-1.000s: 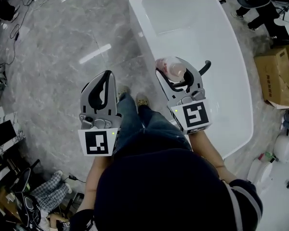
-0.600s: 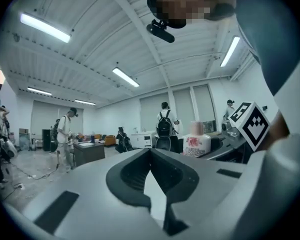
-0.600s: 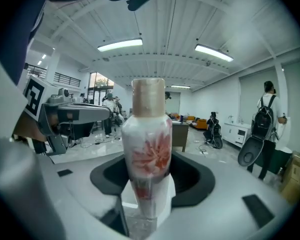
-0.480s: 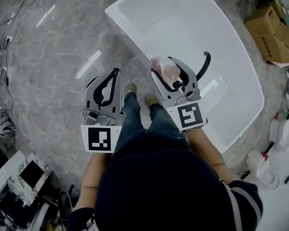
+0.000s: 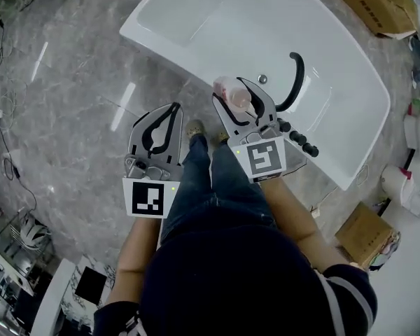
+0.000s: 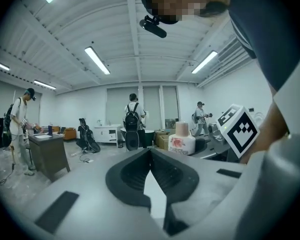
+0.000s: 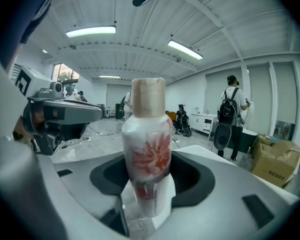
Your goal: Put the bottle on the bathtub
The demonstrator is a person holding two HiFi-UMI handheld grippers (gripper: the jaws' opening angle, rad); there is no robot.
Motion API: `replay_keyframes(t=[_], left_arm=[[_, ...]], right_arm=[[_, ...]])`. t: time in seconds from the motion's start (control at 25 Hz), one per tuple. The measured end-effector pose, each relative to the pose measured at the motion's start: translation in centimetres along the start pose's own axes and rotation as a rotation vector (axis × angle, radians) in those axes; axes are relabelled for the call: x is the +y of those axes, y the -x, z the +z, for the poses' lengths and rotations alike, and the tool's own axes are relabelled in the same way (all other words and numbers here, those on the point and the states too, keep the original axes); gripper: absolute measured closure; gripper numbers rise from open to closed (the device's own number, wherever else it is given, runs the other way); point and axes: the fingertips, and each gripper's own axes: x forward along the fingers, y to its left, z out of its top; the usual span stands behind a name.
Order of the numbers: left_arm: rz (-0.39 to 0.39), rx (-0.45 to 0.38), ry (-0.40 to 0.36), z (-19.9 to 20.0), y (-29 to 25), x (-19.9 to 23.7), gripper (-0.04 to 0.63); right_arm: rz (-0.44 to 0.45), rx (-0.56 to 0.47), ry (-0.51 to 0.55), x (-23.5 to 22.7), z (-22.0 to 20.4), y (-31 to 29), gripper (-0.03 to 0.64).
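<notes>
The bottle (image 5: pixel 231 95) is white with a pink flower print and a beige cap. It stands upright between the jaws of my right gripper (image 5: pixel 239 98), which is shut on its body (image 7: pixel 147 144). In the head view it hangs over the near rim of the white bathtub (image 5: pixel 168 51), just left of the black faucet (image 5: pixel 294 82). My left gripper (image 5: pixel 169 114) is held over the marble floor to the left, jaws shut with nothing between them (image 6: pixel 151 159). The left gripper view also catches the bottle (image 6: pixel 181 140) beside it.
Cardboard boxes sit at the top right (image 5: pixel 371 2) and lower right (image 5: pixel 364 233), with white containers (image 5: pixel 400 186) by the tub's right end. Cables lie on the floor at the left. A person with a backpack (image 6: pixel 132 129) and a desk (image 6: pixel 47 151) stand farther off.
The head view has swung, so the tub now lies across the top. Both grippers have moved along the tub's near rim toward the faucet. The bottle stays gripped.
</notes>
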Motion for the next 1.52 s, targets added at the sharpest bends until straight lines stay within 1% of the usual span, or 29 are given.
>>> replay_keyframes(t=[0.12, 0.2, 0.28, 0.4, 0.56, 0.64, 0.8, 1.0, 1.16, 1.4, 1.52], left_arm=[[-0.024, 0.017, 0.022, -1.9, -1.1, 0.2, 0.571], [-0.034, 0.031, 0.046, -3.0, -2.0, 0.2, 0.571], [-0.046, 0.049, 0.055, -4.1, -2.9, 0.1, 0.571], [-0.069, 0.062, 0.039, -5.6, -4.4, -0.3, 0.571], [-0.123, 0.091, -0.014, -8.5, -6.0, -1.0, 0.571], [-0.130, 0.107, -0.027, -9.9, -6.8, -0.9, 0.571], [-0.124, 0.128, -0.026, -12.2, -7.7, -0.5, 0.571], [-0.109, 0.159, -0.003, -13.9, -7.6, -0.8, 0.571], [-0.113, 0.172, -0.017, -14.3, -7.4, -0.9, 0.571], [-0.108, 0.205, 0.001, -15.3, -6.8, -1.0, 0.571], [-0.113, 0.206, -0.002, -15.4, -6.9, -1.3, 0.571]], right_arm=[[-0.038, 0.034, -0.036, -0.5, -2.5, -1.2, 0.374], [-0.055, 0.050, -0.062, -0.9, -4.2, -2.2, 0.374], [-0.066, 0.062, -0.086, -1.3, -6.1, -3.3, 0.374], [-0.074, 0.076, -0.099, -1.8, -8.9, -5.1, 0.374], [-0.106, 0.106, -0.108, -2.5, -12.4, -6.8, 0.374], [-0.115, 0.124, -0.106, -2.9, -13.7, -7.7, 0.374], [-0.122, 0.162, -0.093, -3.2, -16.1, -9.5, 0.374], [-0.128, 0.190, -0.104, -3.6, -18.4, -10.9, 0.374], [-0.140, 0.214, -0.105, -4.2, -19.8, -12.2, 0.374], [-0.138, 0.229, -0.116, -4.5, -21.1, -13.4, 0.374], [-0.130, 0.219, -0.098, -4.6, -21.0, -13.5, 0.374]])
